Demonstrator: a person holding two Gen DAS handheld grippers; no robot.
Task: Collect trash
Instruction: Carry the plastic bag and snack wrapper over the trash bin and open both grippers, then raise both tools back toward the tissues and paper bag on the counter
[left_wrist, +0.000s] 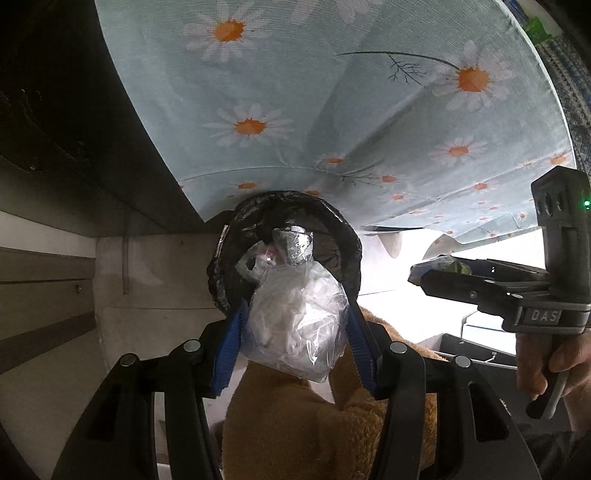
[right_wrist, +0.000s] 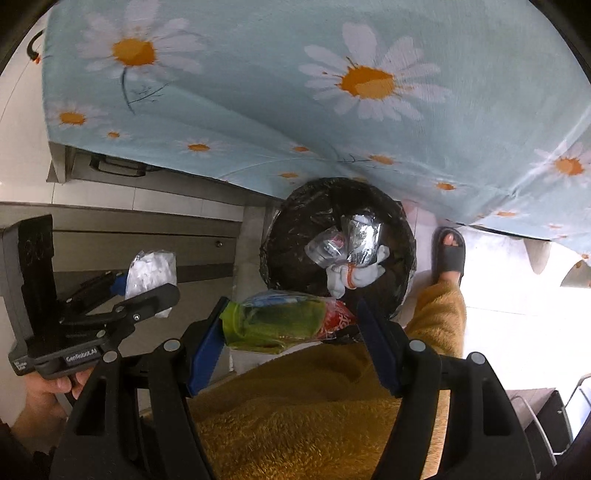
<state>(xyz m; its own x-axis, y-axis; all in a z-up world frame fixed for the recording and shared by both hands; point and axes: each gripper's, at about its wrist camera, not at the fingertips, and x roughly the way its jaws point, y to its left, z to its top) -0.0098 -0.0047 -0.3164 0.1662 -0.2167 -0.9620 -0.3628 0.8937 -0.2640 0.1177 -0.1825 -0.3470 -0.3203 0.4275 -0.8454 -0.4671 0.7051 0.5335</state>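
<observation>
Setting: pale floor tiles (right_wrist: 517, 280) run beneath a table draped in a light blue daisy-print cloth (left_wrist: 332, 92), whose hem hangs just past the far rim of the bin; we look steeply down.
Writing: we read "DAS" in raised letters on the body of the right gripper (left_wrist: 439, 271) as seen from the left wrist, and "GenRobot.AI" on the body of the left gripper (right_wrist: 147, 284) as seen from the right wrist. Red packaging in our right-hand bundle carries white lettering we cannot make out.
Bin: a round bin (right_wrist: 295, 221) lined with a black bag stands on the floor at the cloth's hem.
Bin contents: we see crumpled silver foil wrapping (right_wrist: 364, 236), a clear plastic wrapper (right_wrist: 325, 247) and a white wad tied with an orange band (right_wrist: 354, 277).
Left gripper: its blue pads press on both sides of a clear plastic bag stuffed with white tissue (left_wrist: 299, 328), held above the near rim of the bin.
Right gripper: its jaws clamp a bundle of green, clear and red wrappers (right_wrist: 280, 321) end to end, held above the near rim of the bin.
Person: we see a fuzzy mustard-coloured garment (right_wrist: 314, 413) below both grippers, a foot in a dark slide sandal (right_wrist: 450, 254) just right of the bin, and a hand (left_wrist: 546, 362) on the right gripper's handle.
</observation>
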